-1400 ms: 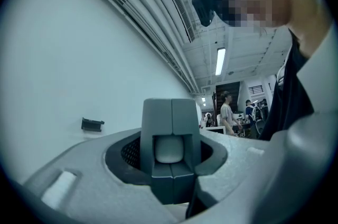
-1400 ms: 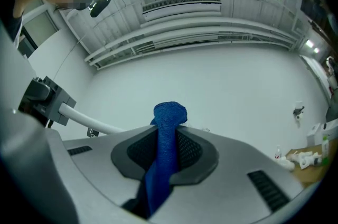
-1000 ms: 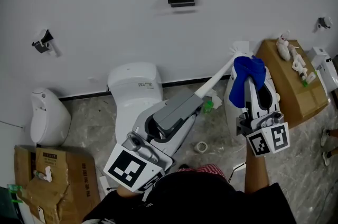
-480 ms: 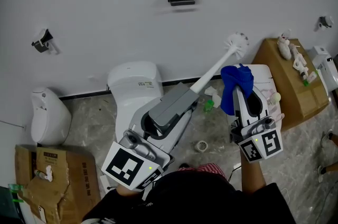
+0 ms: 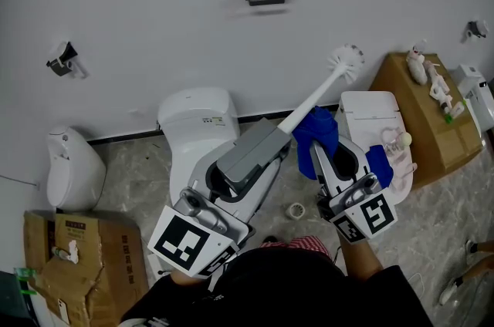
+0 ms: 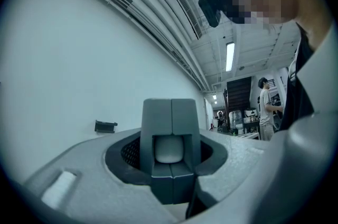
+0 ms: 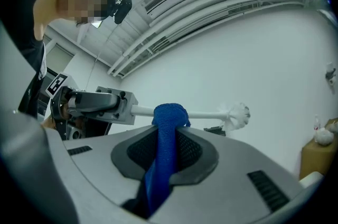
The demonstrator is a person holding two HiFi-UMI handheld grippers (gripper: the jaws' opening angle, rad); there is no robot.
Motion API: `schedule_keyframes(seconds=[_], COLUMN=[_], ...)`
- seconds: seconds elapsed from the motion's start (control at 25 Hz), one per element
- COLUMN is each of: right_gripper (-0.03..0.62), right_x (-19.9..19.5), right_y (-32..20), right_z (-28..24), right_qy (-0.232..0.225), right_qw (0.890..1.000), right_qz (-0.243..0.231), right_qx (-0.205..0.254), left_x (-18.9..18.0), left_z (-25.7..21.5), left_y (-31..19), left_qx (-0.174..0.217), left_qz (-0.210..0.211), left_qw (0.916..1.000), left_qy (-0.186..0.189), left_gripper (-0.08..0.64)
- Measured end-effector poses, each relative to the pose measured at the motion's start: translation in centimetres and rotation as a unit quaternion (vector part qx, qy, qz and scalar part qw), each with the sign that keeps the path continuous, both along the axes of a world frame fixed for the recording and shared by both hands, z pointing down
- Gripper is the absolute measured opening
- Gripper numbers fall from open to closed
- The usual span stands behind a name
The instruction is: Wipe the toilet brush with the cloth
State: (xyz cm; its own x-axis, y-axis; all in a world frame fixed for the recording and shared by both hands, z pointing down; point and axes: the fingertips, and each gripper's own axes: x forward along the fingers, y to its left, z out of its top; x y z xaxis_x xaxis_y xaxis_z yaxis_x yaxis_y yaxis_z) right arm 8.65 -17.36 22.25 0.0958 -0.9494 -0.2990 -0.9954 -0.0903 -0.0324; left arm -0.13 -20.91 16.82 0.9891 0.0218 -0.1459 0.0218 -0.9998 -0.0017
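Observation:
My left gripper (image 5: 266, 142) is shut on the white handle of the toilet brush (image 5: 315, 98), which slants up to the right, its bristle head (image 5: 346, 62) against the white wall. In the left gripper view the jaws (image 6: 171, 128) are closed together round the handle end. My right gripper (image 5: 315, 134) is shut on a blue cloth (image 5: 315, 129), and the cloth lies against the brush handle near the left jaws. The right gripper view shows the blue cloth (image 7: 168, 136) draped over the handle (image 7: 203, 114), with the brush head (image 7: 237, 114) beyond.
A white toilet (image 5: 199, 125) stands below the left gripper, a second white toilet (image 5: 372, 117) at the right. A cardboard box (image 5: 423, 125) with small items sits far right, another box (image 5: 77, 260) at lower left. A urinal-like fixture (image 5: 69, 167) is at the left. A tape roll (image 5: 294, 213) lies on the floor.
The right gripper with the blue cloth has slid down along the brush handle, from the bristle head to the part near the left gripper's jaws. The brush has barely moved.

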Motion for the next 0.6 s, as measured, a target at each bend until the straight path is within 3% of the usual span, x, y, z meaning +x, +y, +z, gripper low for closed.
schedule_keyframes(seconds=[0.6], right_gripper=[0.064], right_x=[-3.4], right_y=[-0.8], right_z=[-0.5], right_qy=[0.025], right_qw=[0.998], right_qz=[-0.064], right_qx=[0.013], left_x=[-0.1], left_z=[0.3], left_y=[1.5], left_qx=[0.001], left_qz=[0.012], left_qw=[0.9999], left_qy=[-0.007], left_gripper=[0.17])
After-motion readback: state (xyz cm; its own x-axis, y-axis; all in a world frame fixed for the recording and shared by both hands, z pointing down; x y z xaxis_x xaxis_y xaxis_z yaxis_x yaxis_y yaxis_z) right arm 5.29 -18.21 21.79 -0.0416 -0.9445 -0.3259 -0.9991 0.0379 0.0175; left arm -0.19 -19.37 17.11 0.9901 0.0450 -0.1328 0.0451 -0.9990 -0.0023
